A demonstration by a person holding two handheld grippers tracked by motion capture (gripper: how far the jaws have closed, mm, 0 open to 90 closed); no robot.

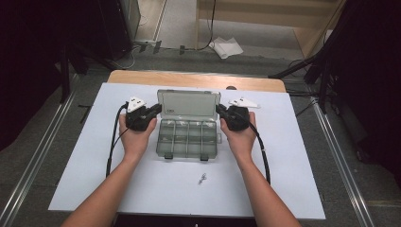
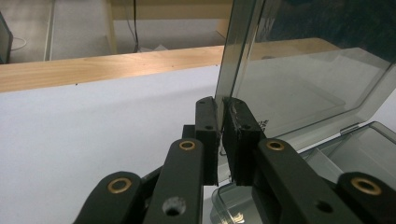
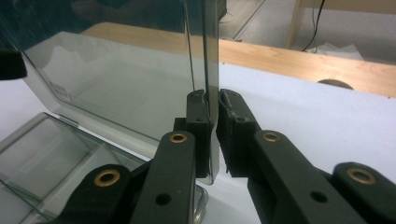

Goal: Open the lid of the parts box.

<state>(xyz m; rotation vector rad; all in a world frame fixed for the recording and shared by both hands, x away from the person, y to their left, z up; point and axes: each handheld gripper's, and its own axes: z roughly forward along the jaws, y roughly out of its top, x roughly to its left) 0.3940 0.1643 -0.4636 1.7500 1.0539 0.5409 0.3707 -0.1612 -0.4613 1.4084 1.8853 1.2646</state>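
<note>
Lid (image 1: 188, 103) stands raised between both grippers: left gripper (image 2: 218, 105) and right gripper (image 3: 212, 100) jaws pinch its side edges; judged mid-swing, travel remaining.

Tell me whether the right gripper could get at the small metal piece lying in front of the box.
Probably not yet: the right gripper is clamped on the lid; once released, bare table leads to the small metal piece.

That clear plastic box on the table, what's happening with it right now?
A person holds the organizer box's lid by its two side edges, with the left gripper shut on one edge and the right gripper shut on the other. The lid stands raised and open over the compartment tray. A small metal piece lies on the white table nearer the person.
</note>
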